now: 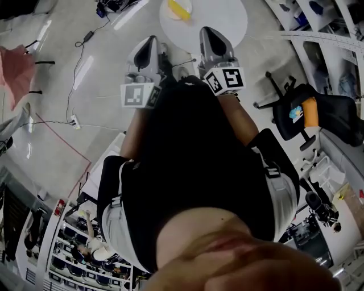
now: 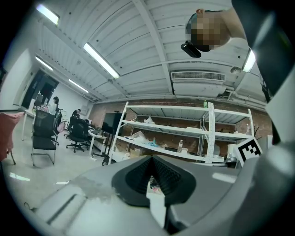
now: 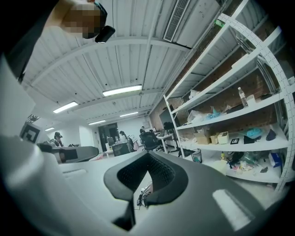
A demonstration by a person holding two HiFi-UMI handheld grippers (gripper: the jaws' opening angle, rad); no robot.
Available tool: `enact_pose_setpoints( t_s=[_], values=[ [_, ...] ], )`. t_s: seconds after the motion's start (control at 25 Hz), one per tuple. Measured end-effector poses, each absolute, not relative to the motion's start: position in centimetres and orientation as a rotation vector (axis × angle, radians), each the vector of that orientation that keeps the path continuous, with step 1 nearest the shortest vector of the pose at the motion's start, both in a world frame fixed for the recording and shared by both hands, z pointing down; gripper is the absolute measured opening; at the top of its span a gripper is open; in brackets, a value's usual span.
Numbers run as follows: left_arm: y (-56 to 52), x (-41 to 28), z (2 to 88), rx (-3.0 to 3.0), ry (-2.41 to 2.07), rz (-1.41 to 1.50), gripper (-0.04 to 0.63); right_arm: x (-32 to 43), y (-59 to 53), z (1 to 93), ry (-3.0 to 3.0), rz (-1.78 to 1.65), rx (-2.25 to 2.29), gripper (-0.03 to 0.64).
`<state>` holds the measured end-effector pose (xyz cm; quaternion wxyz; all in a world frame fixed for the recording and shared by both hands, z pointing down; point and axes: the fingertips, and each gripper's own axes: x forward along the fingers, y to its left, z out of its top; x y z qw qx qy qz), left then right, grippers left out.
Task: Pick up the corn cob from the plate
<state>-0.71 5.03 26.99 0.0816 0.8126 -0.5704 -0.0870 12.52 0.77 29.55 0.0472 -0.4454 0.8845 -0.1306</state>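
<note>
In the head view a yellow corn cob (image 1: 178, 9) lies on a round white table (image 1: 222, 20) at the top edge; I cannot make out its plate. Both grippers are held level in front of the person's black-clad body, short of the table. The left gripper (image 1: 149, 41) and the right gripper (image 1: 211, 34) are side by side, each with its marker cube behind it. The left gripper (image 2: 151, 159) has its black pads together with nothing between them. The right gripper (image 3: 148, 155) looks the same, shut and empty. Neither gripper view shows the corn.
A black office chair (image 1: 296, 113) stands at the right. Cables and a power strip (image 1: 74, 120) lie on the floor at the left, near a red cloth (image 1: 16, 68). White shelving (image 2: 193, 133) with boxes lines the brick wall, and the same shelving (image 3: 230, 115) runs along the right.
</note>
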Motion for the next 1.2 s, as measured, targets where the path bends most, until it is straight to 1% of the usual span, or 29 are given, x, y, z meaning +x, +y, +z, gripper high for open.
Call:
enact_pose_setpoints(
  t_s=[0.52, 0.72, 1.08, 1.2],
  values=[
    [-4.5, -3.3, 28.6, 2.441, -1.582, -0.225, 0.002, 10.4, -6.8, 32.0, 2.666, -0.445, -1.493, 0.006],
    [-7.0, -4.2, 29.6, 2.463, -1.547, -0.225, 0.002, 9.5, -8.8, 33.8, 2.676, -0.484, -1.532, 0.006],
    [-9.5, -5.1, 33.5, 2.382, -1.496, -0.080, 0.002, 8.2, -10.5, 37.8, 2.699, -0.584, -1.594, 0.008],
    [-10.3, -5.3, 34.0, 2.396, -1.498, -0.096, 0.002, 8.2, -10.8, 39.2, 2.713, -0.610, -1.616, 0.008]
  ],
)
